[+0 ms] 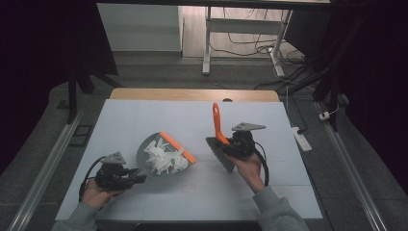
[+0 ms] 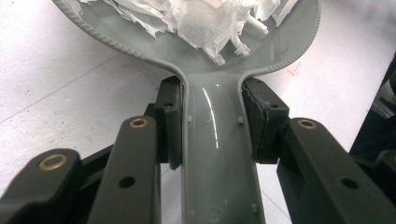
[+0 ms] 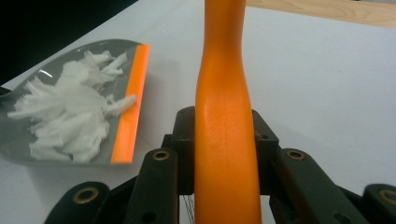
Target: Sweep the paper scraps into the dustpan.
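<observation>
Left gripper (image 1: 129, 179) pinching the handle of grey plastic dustpan (image 1: 161, 159), resting mid-desk (image 1: 144, 115), piled with white paper shreds (image 1: 163, 159). Right gripper (image 1: 230, 147) clamping orange-handled brush (image 1: 217, 126) at three o'clock. Risking spillage over orange lip (image 1: 178, 146) if tilting.

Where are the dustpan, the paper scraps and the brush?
dustpan (image 1: 142, 155): high view, bare grey pan wall.
paper scraps (image 1: 163, 159): high view, middle of the white pile.
brush (image 1: 217, 122): high view, orange handle.
</observation>
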Demonstrator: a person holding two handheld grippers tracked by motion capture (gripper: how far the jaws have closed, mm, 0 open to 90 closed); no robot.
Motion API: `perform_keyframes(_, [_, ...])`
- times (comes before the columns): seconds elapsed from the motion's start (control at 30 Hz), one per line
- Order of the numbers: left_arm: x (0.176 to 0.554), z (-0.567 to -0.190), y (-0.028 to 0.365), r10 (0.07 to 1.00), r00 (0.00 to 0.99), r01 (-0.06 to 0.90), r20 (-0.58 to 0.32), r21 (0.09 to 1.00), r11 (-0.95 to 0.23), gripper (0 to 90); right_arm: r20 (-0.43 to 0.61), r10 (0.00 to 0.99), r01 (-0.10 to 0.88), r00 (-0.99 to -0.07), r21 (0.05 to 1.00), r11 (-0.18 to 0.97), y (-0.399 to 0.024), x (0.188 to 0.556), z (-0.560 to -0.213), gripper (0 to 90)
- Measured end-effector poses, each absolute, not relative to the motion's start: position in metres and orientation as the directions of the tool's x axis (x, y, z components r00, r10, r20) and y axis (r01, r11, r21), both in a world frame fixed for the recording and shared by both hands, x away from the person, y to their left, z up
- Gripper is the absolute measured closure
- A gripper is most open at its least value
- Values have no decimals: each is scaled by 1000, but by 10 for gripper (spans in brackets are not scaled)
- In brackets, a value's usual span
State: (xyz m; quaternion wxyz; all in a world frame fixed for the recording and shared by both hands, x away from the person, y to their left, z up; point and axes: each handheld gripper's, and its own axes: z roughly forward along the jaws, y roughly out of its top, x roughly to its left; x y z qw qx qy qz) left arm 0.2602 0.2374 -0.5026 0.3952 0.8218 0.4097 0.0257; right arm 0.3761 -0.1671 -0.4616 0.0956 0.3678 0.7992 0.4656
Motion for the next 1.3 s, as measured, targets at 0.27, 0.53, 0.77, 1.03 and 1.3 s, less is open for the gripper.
perform_keyframes(0.27, [261, -499, 234, 726, 624, 667, -288, 680, -304, 617, 193, 686, 504, -701, 815, 285, -185, 370, -465, 704])
perform_keyframes(0.53, [262, -500, 235, 757, 585, 683, -291, 680, -267, 617, 194, 702, 510, -685, 816, 272, -205, 362, -467, 704])
perform_keyframes(0.77, [263, -500, 237, 778, 553, 693, -298, 683, -230, 617, 191, 707, 512, -681, 815, 273, -218, 355, -467, 704])
perform_keyframes(1.03, [264, -501, 237, 813, 506, 700, -288, 689, -191, 617, 197, 705, 519, -681, 809, 275, -225, 351, -468, 704])
perform_keyframes(1.3, [265, -502, 238, 836, 467, 706, -289, 692, -155, 616, 209, 699, 530, -684, 801, 279, -231, 345, -470, 704])
